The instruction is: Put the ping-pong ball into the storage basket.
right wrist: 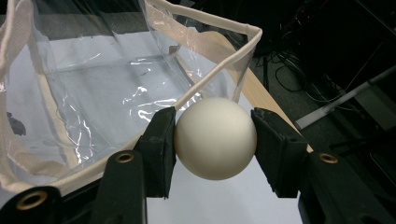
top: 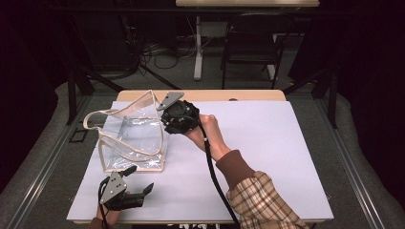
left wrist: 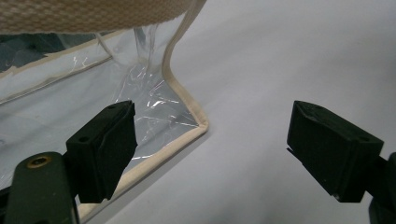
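Your right tongs (right wrist: 215, 140) gripped the ball (right wrist: 215, 138) just above the bag's (top: 131, 138) open mouth, toward the surface's far left corner. Your left tongs (left wrist: 210, 149) gaped wide, empty, at its near corner.

The bag (top: 131, 138) stands near the left edge of the mat (top: 267, 157), its mouth open upward between cream straps (top: 102, 117) that arch over the rim. The right gripper (top: 168, 125) with the ball (right wrist: 215, 137) crowds the bag's right rim. The mat's right half lies free.

A cream ball (right wrist: 215, 137) is pinched beside the rim of an upright clear bag (right wrist: 93, 84).
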`<move>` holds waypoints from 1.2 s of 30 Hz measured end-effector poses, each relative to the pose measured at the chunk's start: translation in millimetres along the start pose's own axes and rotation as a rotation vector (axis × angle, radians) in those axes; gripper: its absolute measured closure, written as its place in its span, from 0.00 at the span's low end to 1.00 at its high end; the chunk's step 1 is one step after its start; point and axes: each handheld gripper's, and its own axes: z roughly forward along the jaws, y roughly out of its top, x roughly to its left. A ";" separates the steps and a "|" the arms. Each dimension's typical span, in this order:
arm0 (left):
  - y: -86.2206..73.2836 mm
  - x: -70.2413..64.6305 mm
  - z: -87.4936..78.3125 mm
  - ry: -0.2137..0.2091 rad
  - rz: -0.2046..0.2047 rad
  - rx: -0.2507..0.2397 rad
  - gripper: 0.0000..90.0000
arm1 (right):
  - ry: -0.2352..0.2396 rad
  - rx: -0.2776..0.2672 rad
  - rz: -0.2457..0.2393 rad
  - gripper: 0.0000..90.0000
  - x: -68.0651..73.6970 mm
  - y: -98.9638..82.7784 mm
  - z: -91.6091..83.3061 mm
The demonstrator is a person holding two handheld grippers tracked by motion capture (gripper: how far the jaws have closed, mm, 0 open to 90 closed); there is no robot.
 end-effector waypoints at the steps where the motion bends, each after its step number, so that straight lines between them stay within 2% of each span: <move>1: 0.1 0.0 -0.1 0.000 0.000 0.000 0.18 | 0.003 -0.002 0.000 0.57 0.1 0.6 0.1; 36: -0.1 0.0 0.3 -0.002 0.000 0.000 0.18 | 0.022 -0.009 -0.020 0.57 11.5 20.2 8.6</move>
